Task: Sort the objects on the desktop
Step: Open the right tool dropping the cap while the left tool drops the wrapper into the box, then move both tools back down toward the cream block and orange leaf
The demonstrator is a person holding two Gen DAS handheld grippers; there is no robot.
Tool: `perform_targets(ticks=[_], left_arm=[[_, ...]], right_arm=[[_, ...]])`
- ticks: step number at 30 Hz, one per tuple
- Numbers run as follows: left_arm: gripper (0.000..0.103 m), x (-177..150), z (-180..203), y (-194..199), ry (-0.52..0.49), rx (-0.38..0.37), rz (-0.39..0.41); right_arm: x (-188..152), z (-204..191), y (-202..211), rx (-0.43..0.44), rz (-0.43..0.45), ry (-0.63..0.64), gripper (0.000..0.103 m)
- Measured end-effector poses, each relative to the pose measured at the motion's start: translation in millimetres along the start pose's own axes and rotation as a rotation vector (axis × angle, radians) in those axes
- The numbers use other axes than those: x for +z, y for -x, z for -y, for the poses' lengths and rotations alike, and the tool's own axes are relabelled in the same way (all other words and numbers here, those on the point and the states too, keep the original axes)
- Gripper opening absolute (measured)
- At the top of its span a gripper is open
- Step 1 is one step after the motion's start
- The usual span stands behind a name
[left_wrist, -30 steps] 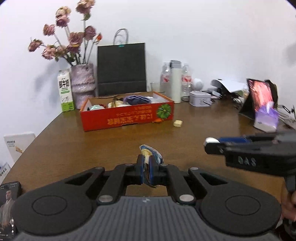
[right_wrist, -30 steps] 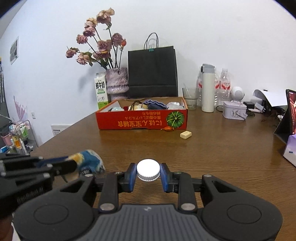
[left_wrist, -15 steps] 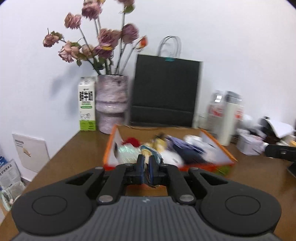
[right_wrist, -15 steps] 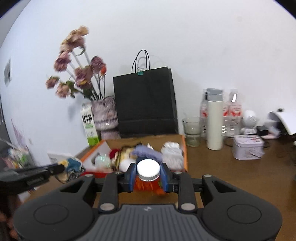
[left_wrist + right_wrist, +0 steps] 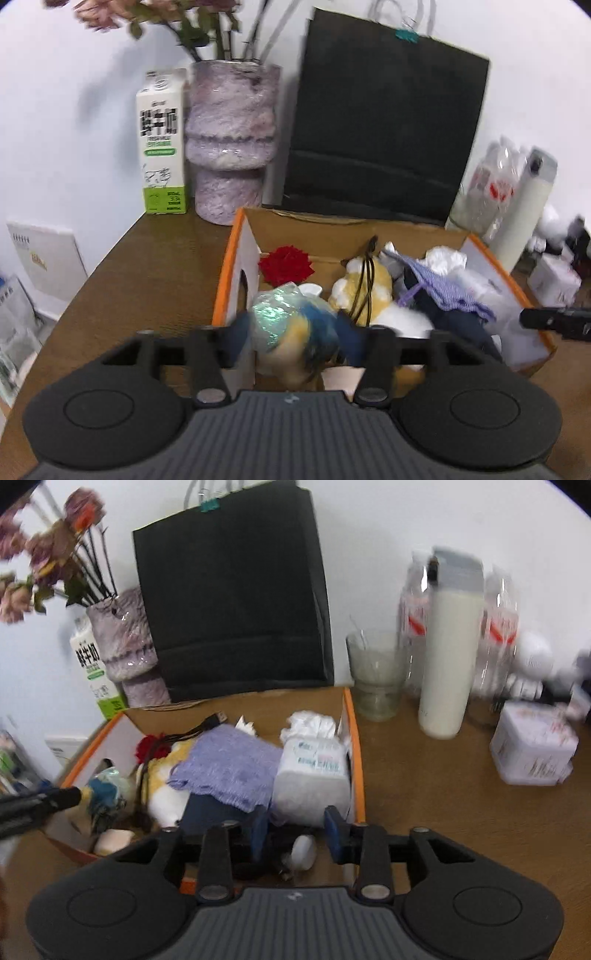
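Over the box (image 5: pixel 236 258), both grippers' jaws have just been opening: left gripper (image 5: pixel 295 341) around a packet (image 5: pixel 295 332), right gripper (image 5: pixel 295 834) wide, a bottle (image 5: pixel 303 851) at six o'clock.

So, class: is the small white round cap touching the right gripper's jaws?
Apart. The right wrist view shows the white cap lying loose between the open right gripper, gaps either side.

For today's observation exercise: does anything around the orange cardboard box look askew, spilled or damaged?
Nothing is spilled or broken. The orange cardboard box is a jumbled heap: a purple knitted cloth drapes over a white tissue pack, and a small white-capped item lies tipped on its side between the right tongs.
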State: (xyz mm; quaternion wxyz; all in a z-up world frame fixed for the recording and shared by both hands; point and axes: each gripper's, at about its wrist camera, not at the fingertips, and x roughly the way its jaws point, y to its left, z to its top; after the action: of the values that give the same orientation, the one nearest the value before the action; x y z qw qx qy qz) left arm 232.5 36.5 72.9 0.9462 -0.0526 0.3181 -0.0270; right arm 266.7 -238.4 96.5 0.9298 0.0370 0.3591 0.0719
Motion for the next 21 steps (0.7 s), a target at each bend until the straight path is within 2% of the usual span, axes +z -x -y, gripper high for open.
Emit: perform_targets(ticks=[1, 2, 7, 9, 13, 14, 21], left_arm=[[0.059, 2, -2, 2, 0.007, -0.003, 0.003], [0.059, 4, -3, 4, 0.008, -0.002, 0.002], [0.064, 13, -3, 23, 0.022, 0.019, 0.031], [0.073, 6, 0, 36, 0.018, 0.025, 0.048], [0.088, -24, 15, 62, -0.021, 0.037, 0.077], [0.095, -33, 18, 68, -0.036, 0.035, 0.086], [0.100, -104, 43, 104, -0.098, 0.015, 0.062]], right_arm=[[1, -2, 0, -0.002, 0.009, 0.001, 0.049], [2, -3, 1, 0.008, 0.015, -0.006, 0.052], [5, -11, 17, 0.047, 0.055, -0.002, 0.055], [0, -14, 29, 0.055, 0.071, 0.005, 0.059], [-27, -18, 55, 0.069, 0.116, 0.001, 0.061], [-37, -18, 62, 0.069, 0.131, -0.003, 0.061], [-109, -20, 95, 0.082, 0.131, -0.002, 0.062]])
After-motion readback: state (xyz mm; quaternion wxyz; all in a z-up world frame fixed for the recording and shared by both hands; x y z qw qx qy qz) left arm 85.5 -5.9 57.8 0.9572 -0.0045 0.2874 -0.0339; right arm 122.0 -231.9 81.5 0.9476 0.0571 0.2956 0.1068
